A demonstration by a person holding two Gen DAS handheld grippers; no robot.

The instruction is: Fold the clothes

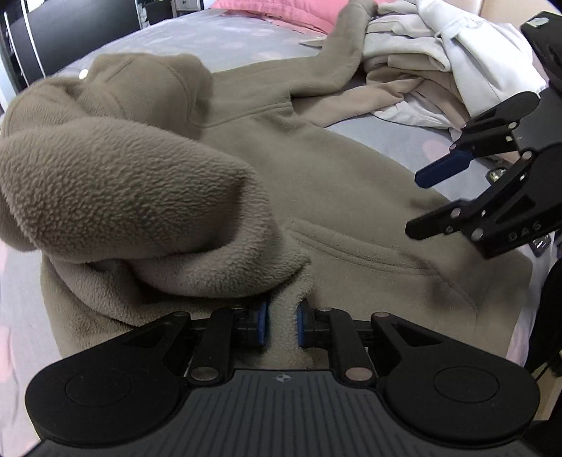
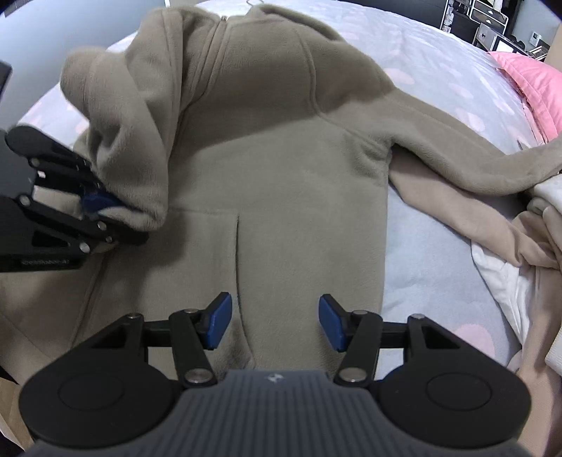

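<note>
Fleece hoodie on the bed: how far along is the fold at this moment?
Done: the hoodie lies spread flat, front up, on the bed. In hand: the left gripper is shut on one sleeve, carried over the body; the right gripper hovers open above the pocket. Left: the other sleeve lies stretched out, the body is unfolded, and a clothes pile waits.

A bed point(image 2: 432, 225) fills most of both views, covered by a grey-lavender sheet point(image 1: 217, 38) printed with pale pink, rounded shapes. A pink quilted pillow point(image 2: 534, 81) lies at the bed's far edge, seen at the right in the right wrist view and at the top in the left wrist view. Beyond the bed, dark furniture with small drawers point(image 2: 491, 24) stands at the upper right of the right wrist view. A dark cabinet front with pale vertical bars point(image 1: 52, 35) occupies the upper left of the left wrist view. Lighting is soft and even.
</note>
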